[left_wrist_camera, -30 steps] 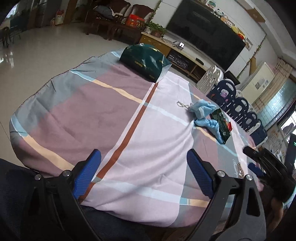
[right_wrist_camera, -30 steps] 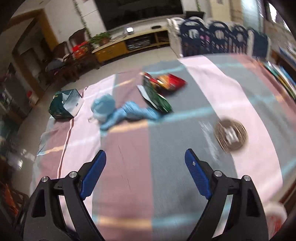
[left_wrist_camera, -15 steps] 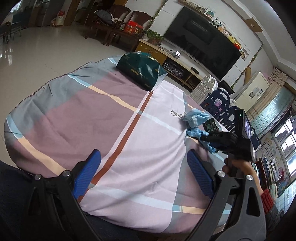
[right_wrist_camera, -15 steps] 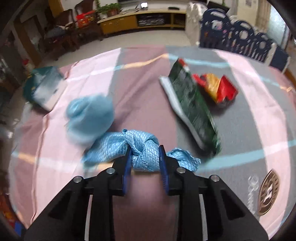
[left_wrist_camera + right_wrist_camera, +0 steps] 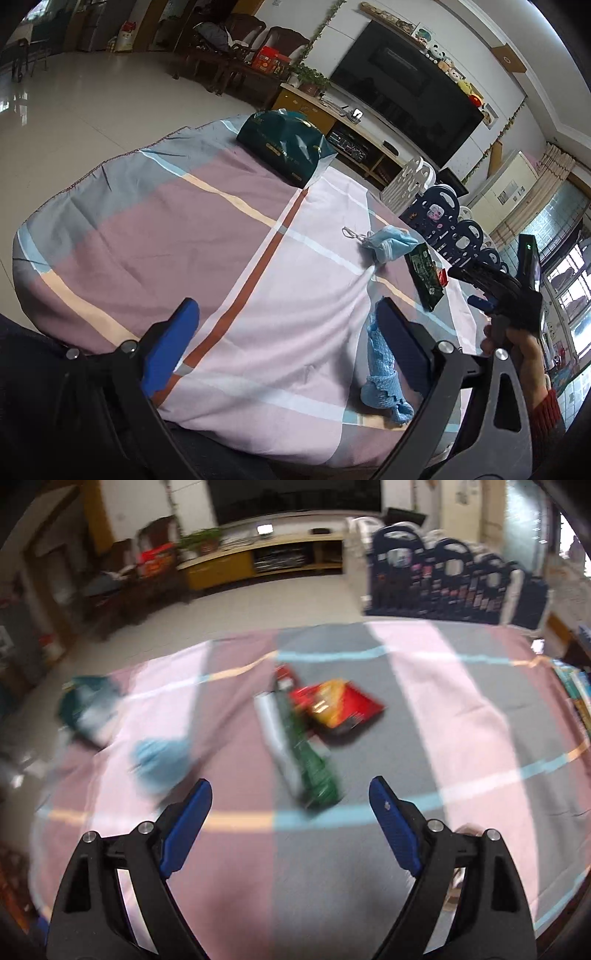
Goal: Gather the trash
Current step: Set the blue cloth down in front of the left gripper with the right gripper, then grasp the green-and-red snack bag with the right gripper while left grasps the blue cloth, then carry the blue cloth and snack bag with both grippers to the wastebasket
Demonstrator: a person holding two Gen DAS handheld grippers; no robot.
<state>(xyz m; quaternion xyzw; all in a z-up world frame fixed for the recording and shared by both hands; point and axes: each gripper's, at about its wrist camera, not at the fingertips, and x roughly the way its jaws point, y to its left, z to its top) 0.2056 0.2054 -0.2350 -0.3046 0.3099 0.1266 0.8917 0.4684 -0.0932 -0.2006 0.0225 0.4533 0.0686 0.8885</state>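
On the striped tablecloth lie a light blue face mask, a green snack wrapper and a red wrapper. A knotted blue cloth rests by the near table edge, just inside the right finger of my left gripper, which is open and touches nothing. My right gripper hovers before the green wrapper. Its jaws are opening and nothing is between them. The mask is to its left. In the left wrist view a hand holds the right gripper at the table's right side.
A dark green foil bag sits at the table's far end, also visible as the bag at the left. Navy playpen panels and a TV cabinet stand beyond the table. Books line the right edge.
The right gripper shut on the knotted blue cloth, carried it toward the near edge, let go and opened. It now faces the wrappers. The left gripper has hardly moved.
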